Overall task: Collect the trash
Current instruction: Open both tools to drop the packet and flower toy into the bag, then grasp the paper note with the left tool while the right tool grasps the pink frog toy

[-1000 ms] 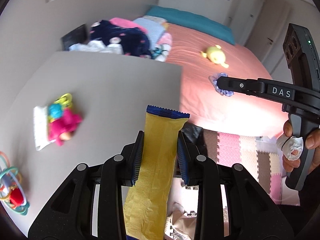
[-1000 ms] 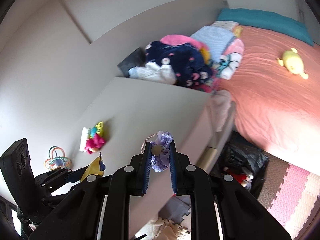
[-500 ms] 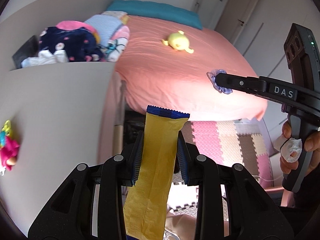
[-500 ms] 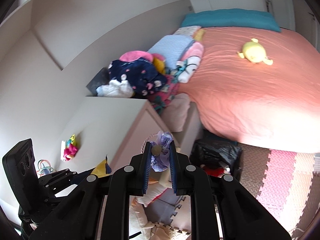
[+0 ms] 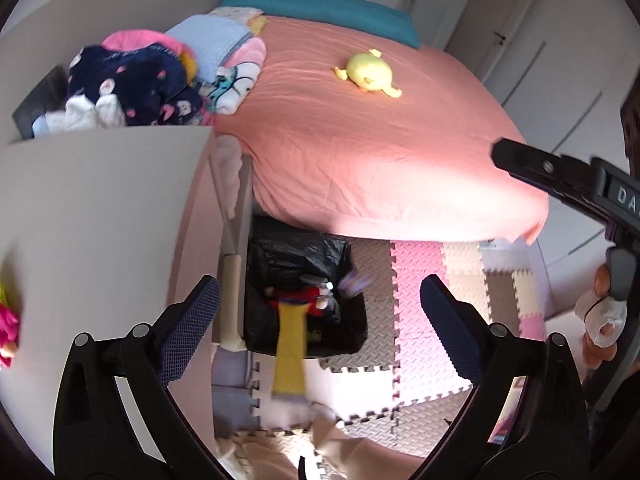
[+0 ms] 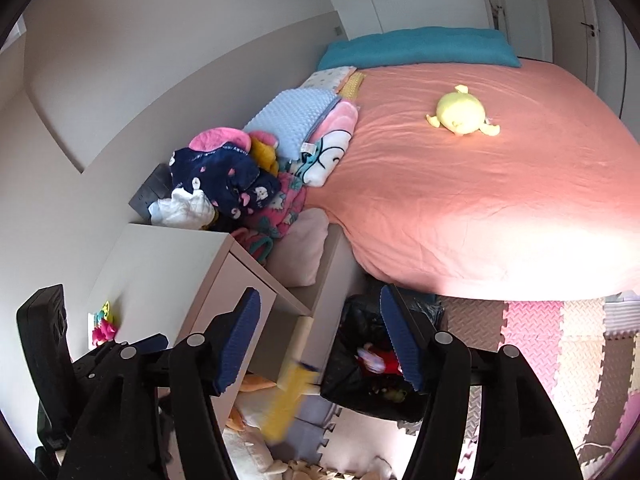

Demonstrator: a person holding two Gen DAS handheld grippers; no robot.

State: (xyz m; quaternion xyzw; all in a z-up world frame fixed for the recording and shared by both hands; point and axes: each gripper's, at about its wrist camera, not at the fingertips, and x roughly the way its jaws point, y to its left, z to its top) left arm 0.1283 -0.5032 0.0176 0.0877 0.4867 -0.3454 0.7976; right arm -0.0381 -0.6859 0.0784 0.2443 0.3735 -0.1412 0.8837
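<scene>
Yellow wrapper (image 5: 290,350) hung mid-air, blurred, long axis upright, just below and ahead of the left hand-held gripper (image 5: 320,330), over the near rim of the black trash bag (image 5: 298,254) on the floor by the bed's corner. Spread both sets of jaws, opening with nothing between them; kept the right hand-held gripper (image 6: 320,338) above the bag too.

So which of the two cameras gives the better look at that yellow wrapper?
The left wrist view. There the yellow wrapper hangs free between the opening left gripper jaws, seen full length over the black trash bag, only slightly blurred. The right wrist view shows it smaller and more smeared, low beside the bag.
</scene>
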